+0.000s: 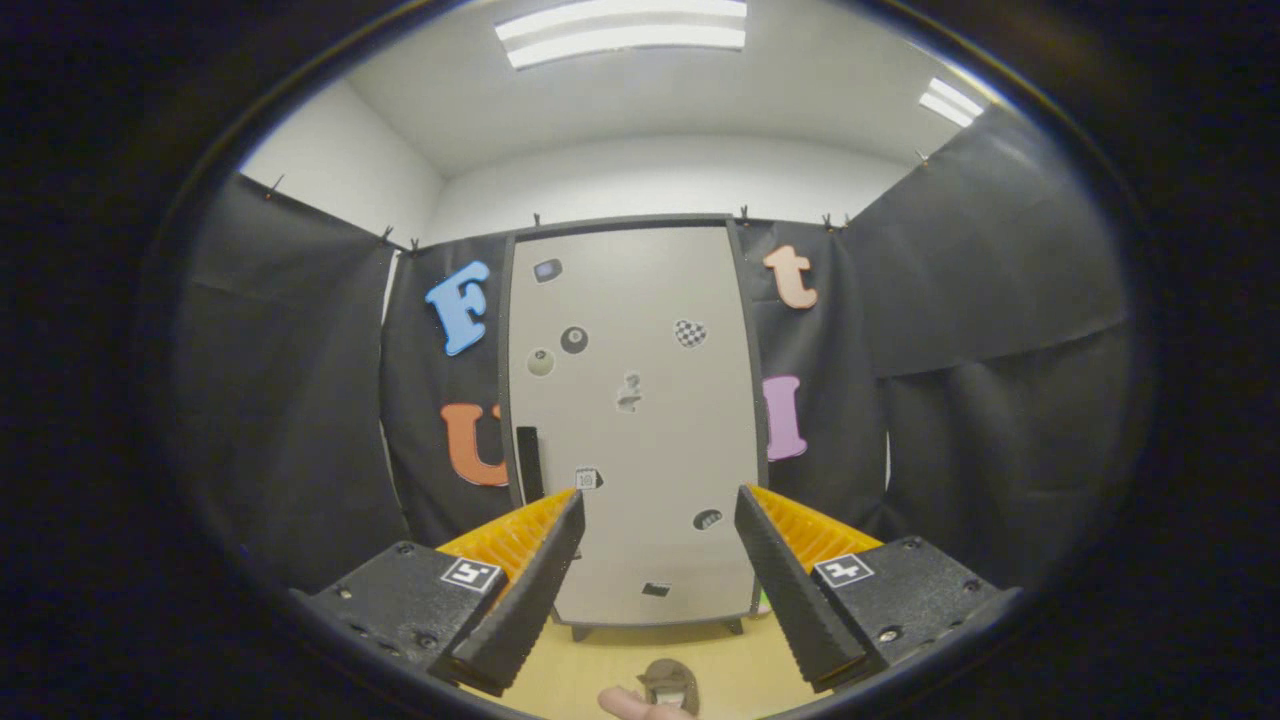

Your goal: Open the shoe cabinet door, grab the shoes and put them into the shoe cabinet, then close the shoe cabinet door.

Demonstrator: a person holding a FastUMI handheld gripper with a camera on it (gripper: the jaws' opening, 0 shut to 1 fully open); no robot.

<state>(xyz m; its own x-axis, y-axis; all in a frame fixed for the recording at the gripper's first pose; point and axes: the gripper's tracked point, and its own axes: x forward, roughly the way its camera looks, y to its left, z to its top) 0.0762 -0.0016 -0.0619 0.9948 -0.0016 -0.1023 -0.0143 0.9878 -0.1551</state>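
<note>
the tall pale grey shoe cabinet [640,420] stands upright on short dark legs against the black cloth wall, its door shut flat and dotted with small stickers; a dark vertical handle [528,462] sits along the door's left edge, low down, which is likely where a pull must start. on the light wooden floor [600,660] just before the cabinet lies a small brownish shoe [670,682], below and between the fingers, with a fingertip [628,704] showing beside it. the claw [660,520] is released, fingers spread wide with nothing between them, aimed squarely at the door from well apart, seemingly lining up for the handle.
</note>
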